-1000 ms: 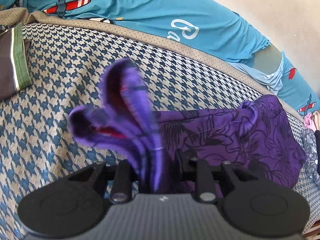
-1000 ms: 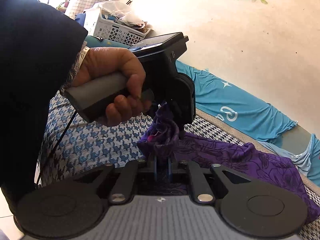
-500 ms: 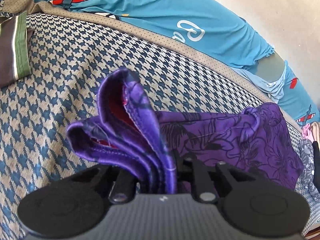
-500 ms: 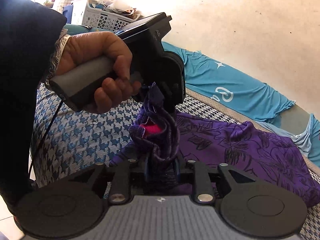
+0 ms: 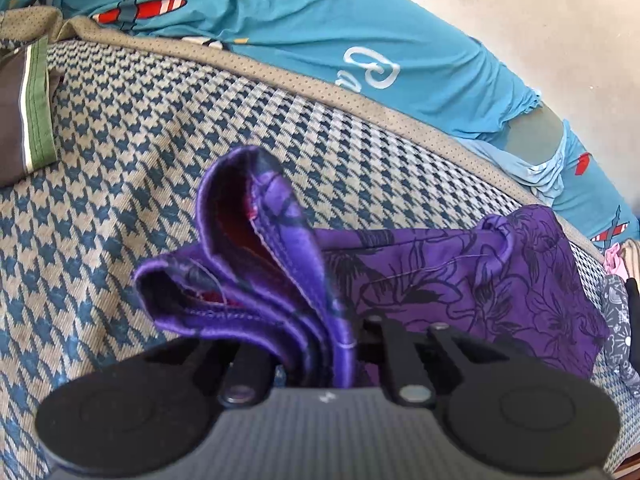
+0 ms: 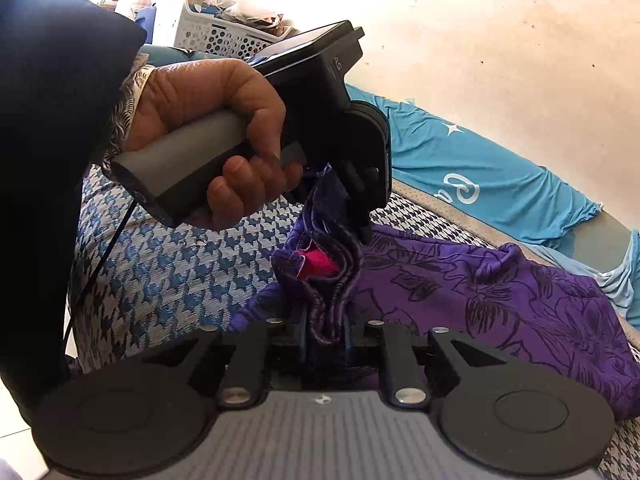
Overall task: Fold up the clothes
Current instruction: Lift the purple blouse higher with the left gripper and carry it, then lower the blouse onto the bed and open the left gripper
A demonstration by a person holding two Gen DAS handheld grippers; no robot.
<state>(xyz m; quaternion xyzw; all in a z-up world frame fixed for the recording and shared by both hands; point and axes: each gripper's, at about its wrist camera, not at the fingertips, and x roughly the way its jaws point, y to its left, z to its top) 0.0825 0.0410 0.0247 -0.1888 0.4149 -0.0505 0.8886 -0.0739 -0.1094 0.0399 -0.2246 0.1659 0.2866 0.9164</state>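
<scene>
Both tongs grip the same bunched edge of the purple floral garment [image 5: 460,280], which lies on a bed covered in a blue-and-cream houndstooth spread [image 5: 160,168]; the left tongs [image 5: 316,364] are squeezed nearly closed on a thick stack of hemmed layers that fans up in front of them, having just tightened on it; the right tongs [image 6: 326,340] are clamped narrowly on a pinch of the same folds, their jaws having just drawn in again, with a flash of pink lining showing above them.

In the right wrist view the left tongs [image 6: 358,216], held by the person's hand [image 6: 208,136], sit directly ahead and just beyond the right pair, so the two grips are almost touching along one short stretch of hem.

From that shared corner the garment's long axis runs away to the right in both views, its body spread flat toward the teal printed sheet [image 5: 320,40] by the wall.

The coming move seems to turn on this; the free length all lies to one side, so the grips probably have to part along the hem, or carry it together across the body, and neither hand is clearly nearer.
</scene>
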